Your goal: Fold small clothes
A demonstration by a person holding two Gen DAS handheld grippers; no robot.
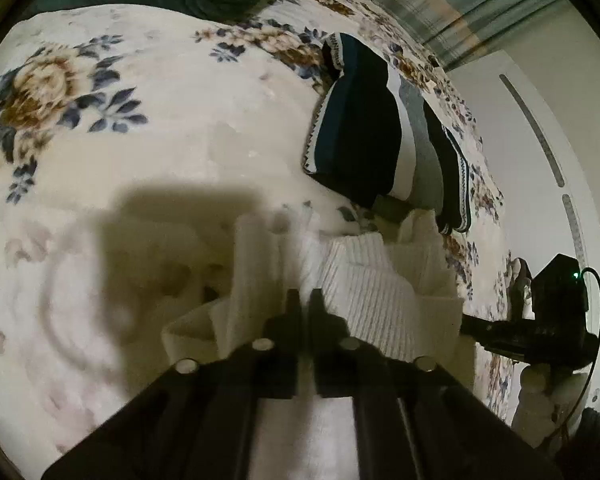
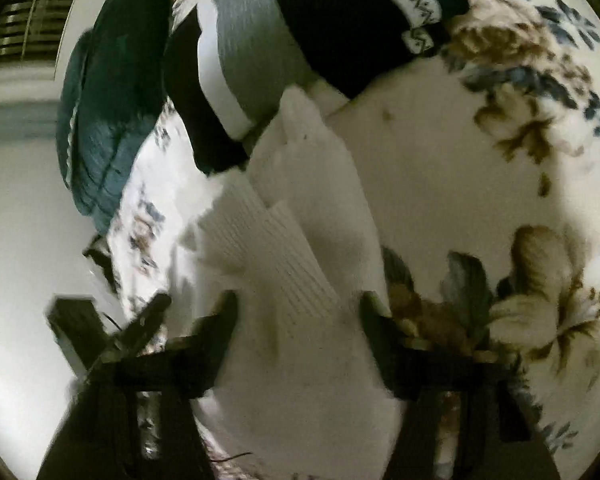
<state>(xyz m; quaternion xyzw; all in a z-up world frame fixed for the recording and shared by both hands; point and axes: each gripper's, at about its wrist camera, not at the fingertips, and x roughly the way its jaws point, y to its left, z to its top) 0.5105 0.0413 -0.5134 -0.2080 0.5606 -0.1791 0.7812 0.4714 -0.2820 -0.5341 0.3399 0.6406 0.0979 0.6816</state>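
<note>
Broadly, a floral blanket (image 1: 148, 152) covered the bed, with a dark, white-trimmed garment (image 1: 356, 120) lying on it. Just beside that lay the white ribbed garment (image 1: 364, 280), crumpled. The left gripper (image 1: 304, 296) sat clenched over it; whether it pinched cloth, I couldn't tell. The right gripper (image 2: 300, 308) stood spread, white cloth between its fingers.

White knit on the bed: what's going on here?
A person with tongs in each hand is working on a white ribbed garment that lies rumpled on the floral blanket. The left tongs are shut, tips down at the garment's folds. I can't tell if cloth is pinched. The right tongs stand open over the same garment. A stack of dark striped clothes lies just beyond it.
</note>
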